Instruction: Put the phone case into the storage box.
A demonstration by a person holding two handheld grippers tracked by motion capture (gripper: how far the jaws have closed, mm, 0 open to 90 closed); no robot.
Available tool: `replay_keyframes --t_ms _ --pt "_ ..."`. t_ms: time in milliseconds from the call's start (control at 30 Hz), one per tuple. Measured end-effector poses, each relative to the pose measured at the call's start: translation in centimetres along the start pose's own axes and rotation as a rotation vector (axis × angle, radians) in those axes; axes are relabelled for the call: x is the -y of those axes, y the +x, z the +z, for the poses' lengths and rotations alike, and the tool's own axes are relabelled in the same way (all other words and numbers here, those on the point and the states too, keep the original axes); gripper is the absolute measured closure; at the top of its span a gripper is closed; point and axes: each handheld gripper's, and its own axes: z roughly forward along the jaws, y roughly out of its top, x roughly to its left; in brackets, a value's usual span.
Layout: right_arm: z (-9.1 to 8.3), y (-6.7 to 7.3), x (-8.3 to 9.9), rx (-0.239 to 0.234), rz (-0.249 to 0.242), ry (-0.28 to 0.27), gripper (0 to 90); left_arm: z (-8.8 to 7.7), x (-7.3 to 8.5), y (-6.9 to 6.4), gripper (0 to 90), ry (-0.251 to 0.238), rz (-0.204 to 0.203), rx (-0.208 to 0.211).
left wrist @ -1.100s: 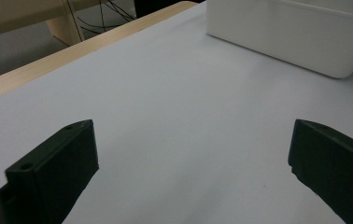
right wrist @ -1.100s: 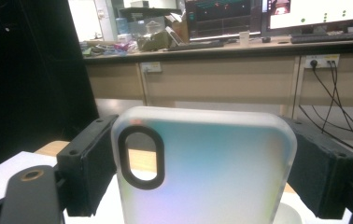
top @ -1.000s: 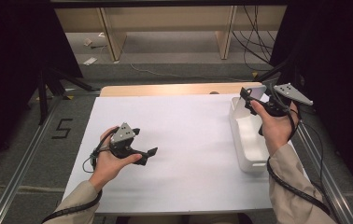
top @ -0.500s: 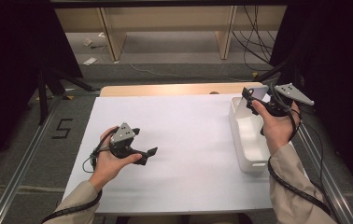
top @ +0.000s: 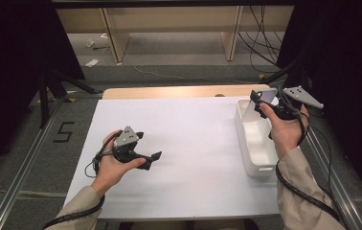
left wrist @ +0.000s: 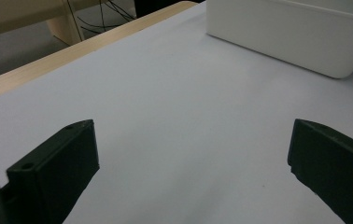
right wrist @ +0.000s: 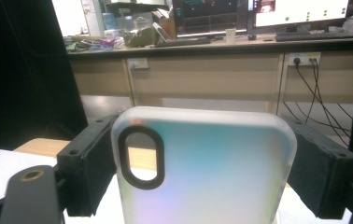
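My right gripper (top: 263, 99) is shut on a translucent, pale iridescent phone case (top: 257, 108) and holds it upright over the far end of a white bin (top: 258, 165). In the right gripper view the phone case (right wrist: 212, 172) stands between both jaws of the right gripper (right wrist: 202, 161), its oval camera cut-out at the upper left. My left gripper (top: 150, 145) rests low on the white table sheet (top: 193, 139) at the left, held in a hand. In its own view the left gripper (left wrist: 188, 154) is open wide with only bare sheet between the jaws.
The white bin (left wrist: 291, 37) lies along the table's right side. A wooden strip (top: 179, 92) edges the far side of the sheet. Metal rails run along both sides of the table. Desks, cables and monitors stand beyond.
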Motion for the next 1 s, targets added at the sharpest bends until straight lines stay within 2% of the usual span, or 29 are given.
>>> replay_keyframes --t_ms 333,1000 --pt "-0.1 -0.8 0.0 0.019 0.005 -0.002 18.4 0.0 0.1 0.2 1.3 -0.001 -0.006 -0.002" --pt "0.1 -1.3 0.5 0.033 0.007 0.021 18.4 0.0 0.0 0.1 0.7 0.003 -0.002 -0.011"
